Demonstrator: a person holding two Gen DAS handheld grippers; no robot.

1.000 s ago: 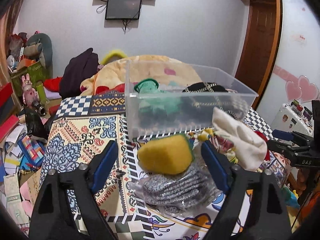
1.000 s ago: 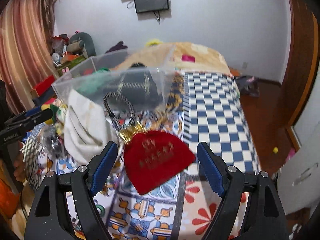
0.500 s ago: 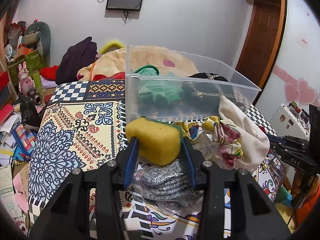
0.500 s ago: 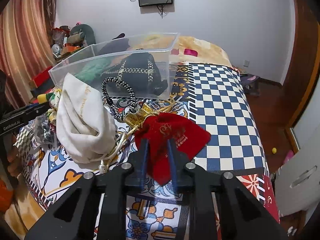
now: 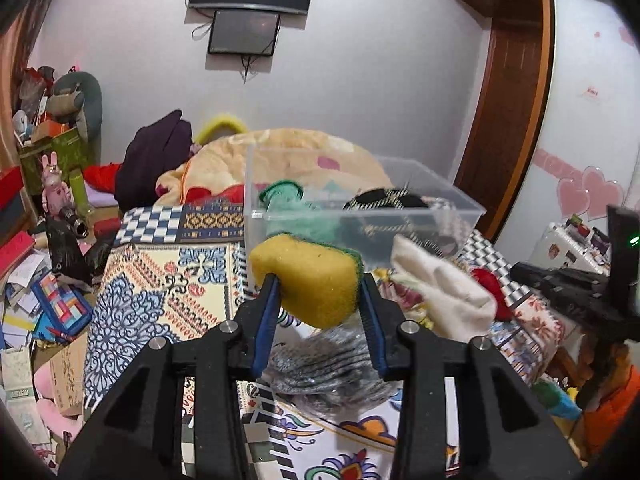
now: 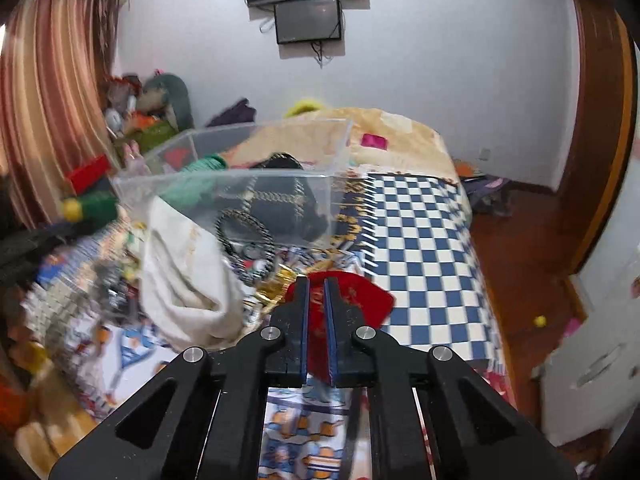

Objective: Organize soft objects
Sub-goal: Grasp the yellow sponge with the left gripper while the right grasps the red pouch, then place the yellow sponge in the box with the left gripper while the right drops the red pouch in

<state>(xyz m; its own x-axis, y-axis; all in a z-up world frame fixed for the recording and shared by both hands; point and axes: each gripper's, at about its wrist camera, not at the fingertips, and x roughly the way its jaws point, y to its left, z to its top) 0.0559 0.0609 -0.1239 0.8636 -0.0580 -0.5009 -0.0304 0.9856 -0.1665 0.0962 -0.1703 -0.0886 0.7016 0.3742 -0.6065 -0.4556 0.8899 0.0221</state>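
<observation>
Squeezing the yellow sponge (image 5: 308,280) in front of the clear bin (image 5: 360,216), the left gripper (image 5: 320,300) is readying it for stowing, while the right gripper (image 6: 316,300) is pinching the red pouch (image 6: 360,300) on the bedspread (image 6: 420,240).

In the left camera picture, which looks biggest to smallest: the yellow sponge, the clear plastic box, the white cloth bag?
1. Clear plastic box.
2 and 3. Yellow sponge and white cloth bag look alike; the sponge's nearness makes it unsure.
</observation>
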